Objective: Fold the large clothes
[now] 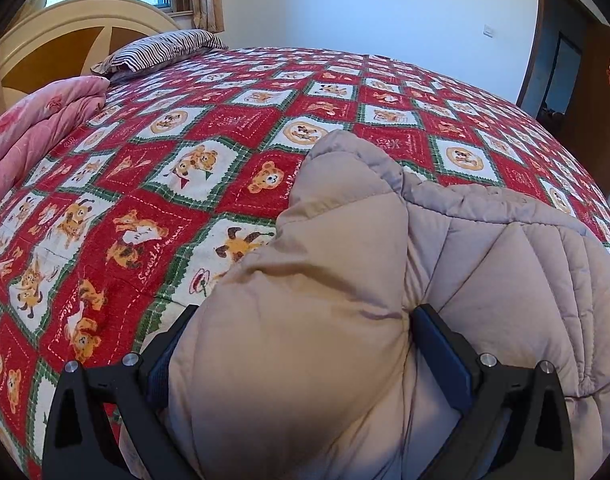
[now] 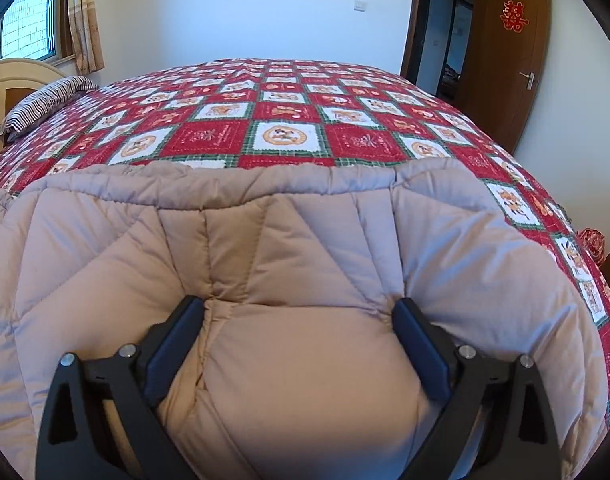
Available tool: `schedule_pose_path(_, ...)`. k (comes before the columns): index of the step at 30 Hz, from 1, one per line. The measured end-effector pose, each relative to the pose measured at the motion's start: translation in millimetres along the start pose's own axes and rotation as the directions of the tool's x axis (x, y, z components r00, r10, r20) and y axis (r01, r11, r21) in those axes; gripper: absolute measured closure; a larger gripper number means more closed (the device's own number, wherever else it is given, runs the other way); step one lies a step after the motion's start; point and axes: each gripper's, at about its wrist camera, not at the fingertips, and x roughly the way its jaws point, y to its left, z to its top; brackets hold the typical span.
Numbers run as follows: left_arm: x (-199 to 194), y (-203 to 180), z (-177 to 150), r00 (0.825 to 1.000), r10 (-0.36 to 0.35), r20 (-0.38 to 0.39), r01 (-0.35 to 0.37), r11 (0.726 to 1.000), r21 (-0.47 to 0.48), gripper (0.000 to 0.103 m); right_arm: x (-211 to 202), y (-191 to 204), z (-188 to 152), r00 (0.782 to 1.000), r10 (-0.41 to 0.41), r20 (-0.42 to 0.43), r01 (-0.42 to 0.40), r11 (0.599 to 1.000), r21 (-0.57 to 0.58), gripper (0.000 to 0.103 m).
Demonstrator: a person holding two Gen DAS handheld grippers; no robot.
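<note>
A large beige quilted padded coat (image 1: 445, 264) lies on the bed's near side. In the left wrist view my left gripper (image 1: 303, 316) has its fingers wide apart with a thick fold of the coat's left part bulging between them. In the right wrist view my right gripper (image 2: 299, 306) also stands wide, with a puffy fold of the coat (image 2: 265, 240) filling the gap between its fingers. The coat's stitched edge runs across the bed ahead of it. How hard either gripper presses on the padding is hidden.
The bed is covered by a red, white and green checked bedspread (image 1: 209, 160) with cartoon animals. A pink folded quilt (image 1: 37, 136) and a striped pillow (image 1: 165, 50) lie by the headboard at the left. A brown door (image 2: 509, 60) stands at the right.
</note>
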Motion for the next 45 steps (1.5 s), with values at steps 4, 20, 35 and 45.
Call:
schedule_pose_path(4,1.1,0.6,-0.2,1.0,-0.006,-0.009,0.006,1.0,-0.001,0.001,0.7,1.5,-0.1,1.0,-0.008,-0.004,0.008,1.0,-0.004,0.006)
schedule_pose_path(20,4.4,1.0,0.8,1.0,-0.019,-0.022,0.019,1.0,-0.005,0.001,2.3,6.5,0.1,0.999,-0.041,-0.013,0.04,0.999,-0.024,0.005)
schedule_pose_path(35,2.9,1.8,0.5,1.0,-0.023,-0.017,0.023,1.0,-0.009,0.001,-59.2,53.1,27.3,0.995,0.026,0.098,-0.025,1.0,-0.011,0.005)
schedule_pose_path(45,0.6,6.3,1.0,0.999,-0.047,-0.007,0.046,0.998,-0.045,0.001,-0.9,80.5,20.0,0.998,0.053,0.024,-0.051,0.997,-0.057,0.0)
